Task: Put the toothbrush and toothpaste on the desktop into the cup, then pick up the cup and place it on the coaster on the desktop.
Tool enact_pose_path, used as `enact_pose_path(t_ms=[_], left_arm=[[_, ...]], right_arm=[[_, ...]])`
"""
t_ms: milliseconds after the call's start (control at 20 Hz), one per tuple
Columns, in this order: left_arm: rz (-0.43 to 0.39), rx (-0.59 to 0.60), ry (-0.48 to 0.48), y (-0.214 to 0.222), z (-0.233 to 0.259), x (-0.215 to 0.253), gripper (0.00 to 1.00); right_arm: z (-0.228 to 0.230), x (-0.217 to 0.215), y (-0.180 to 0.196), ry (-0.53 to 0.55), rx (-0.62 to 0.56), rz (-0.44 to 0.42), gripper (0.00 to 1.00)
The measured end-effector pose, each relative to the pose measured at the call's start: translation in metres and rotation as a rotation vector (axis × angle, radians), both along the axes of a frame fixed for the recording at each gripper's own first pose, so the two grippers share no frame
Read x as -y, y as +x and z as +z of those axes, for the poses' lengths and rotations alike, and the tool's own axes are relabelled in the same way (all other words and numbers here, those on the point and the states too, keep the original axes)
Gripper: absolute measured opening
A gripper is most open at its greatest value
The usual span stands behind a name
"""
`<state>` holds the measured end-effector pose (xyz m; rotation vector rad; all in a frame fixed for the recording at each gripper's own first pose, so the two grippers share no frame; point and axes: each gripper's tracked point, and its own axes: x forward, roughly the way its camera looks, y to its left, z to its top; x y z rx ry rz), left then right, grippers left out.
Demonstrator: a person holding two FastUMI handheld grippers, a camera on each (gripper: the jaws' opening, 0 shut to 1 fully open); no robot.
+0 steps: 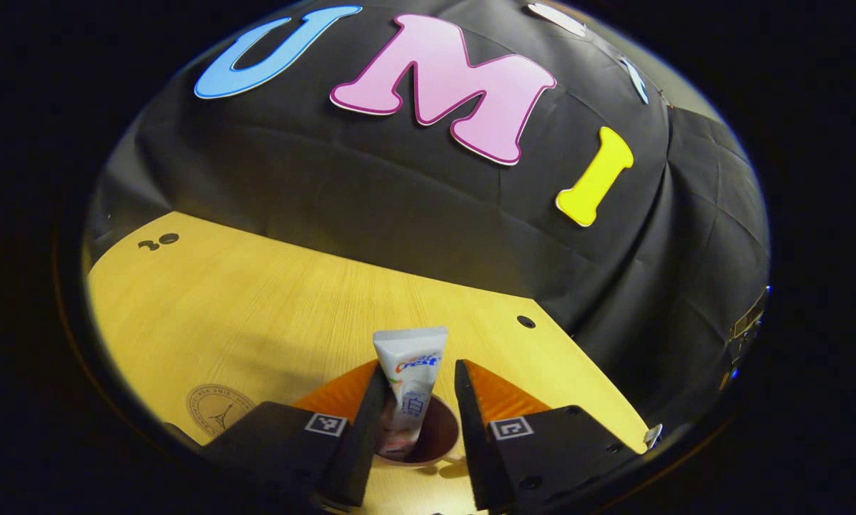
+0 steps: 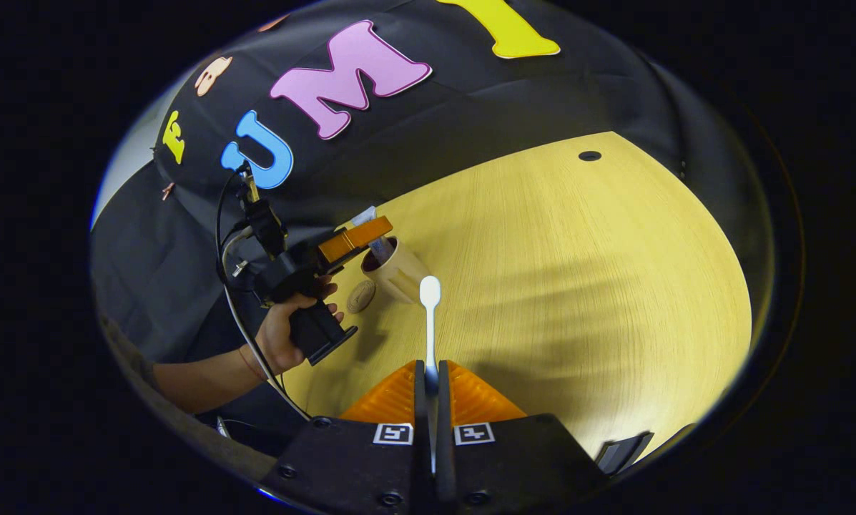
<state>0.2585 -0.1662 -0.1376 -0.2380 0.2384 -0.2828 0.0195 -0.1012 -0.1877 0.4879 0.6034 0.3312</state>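
Plainly, the toothpaste (image 1: 410,379) is a white, flat-crimped plastic tube with blue and red brand lettering, but the rig rules bar reading it off. It stands upright with its lower end inside the cup (image 1: 438,436), whose inside is dark reddish brown. In the right gripper view the cup (image 2: 399,275) shows a smooth cream outer wall and a round rim. The left gripper (image 1: 419,390) sits over the cup with its fingers spread; the tube leans close to the left finger, while the other finger stands apart from it. Square black-and-white marker tags sit on both grippers' bodies, and ribbed orange panels flank the fingers.

The right gripper (image 2: 431,375) is pressed together on the toothbrush (image 2: 429,315), a slim white plastic stick with a rounded oval end pointing away over the desktop (image 2: 578,286). That desktop is pale wood-grain laminate with small dark round holes. A round tan coaster (image 1: 217,409) with a stamped ring of tiny, unreadable writing lies near the cup. A hand (image 2: 284,332) grips the left gripper's handle.
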Motion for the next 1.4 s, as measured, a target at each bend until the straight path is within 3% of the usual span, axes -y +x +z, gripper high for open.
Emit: enact_pose_path(t_ms=[50, 100, 150, 200, 250, 750, 1100, 1400], left_arm=[[-0.006, -0.001, 0.005, -0.002, 0.001, 0.001, 0.51], [-0.015, -0.004, 0.009, -0.006, 0.003, 0.001, 0.64], [-0.022, -0.004, 0.013, -0.011, 0.007, 0.001, 0.65], [-0.031, 0.0, 0.014, -0.015, 0.011, 0.0, 0.76], [-0.043, 0.001, 0.01, -0.021, 0.014, -0.001, 0.68], [-0.114, -0.04, 0.043, -0.107, 0.031, -0.045, 0.68], [-0.115, -0.085, 0.059, -0.181, 0.026, -0.088, 0.68], [-0.08, -0.132, 0.042, -0.226, 0.011, -0.11, 0.68]], right_arm=[[0.003, -0.002, 0.001, 0.009, 0.005, -0.003, 0.06], [0.007, -0.004, 0.004, 0.019, 0.011, -0.007, 0.06], [0.012, -0.008, 0.006, 0.03, 0.017, -0.011, 0.06], [0.017, -0.011, 0.009, 0.039, 0.025, -0.014, 0.06], [0.021, -0.015, 0.01, 0.047, 0.032, -0.018, 0.06], [0.09, -0.077, 0.061, 0.093, 0.182, -0.018, 0.06], [0.135, -0.106, 0.122, 0.108, 0.322, -0.031, 0.06], [0.14, -0.124, 0.172, 0.121, 0.379, -0.021, 0.06]])
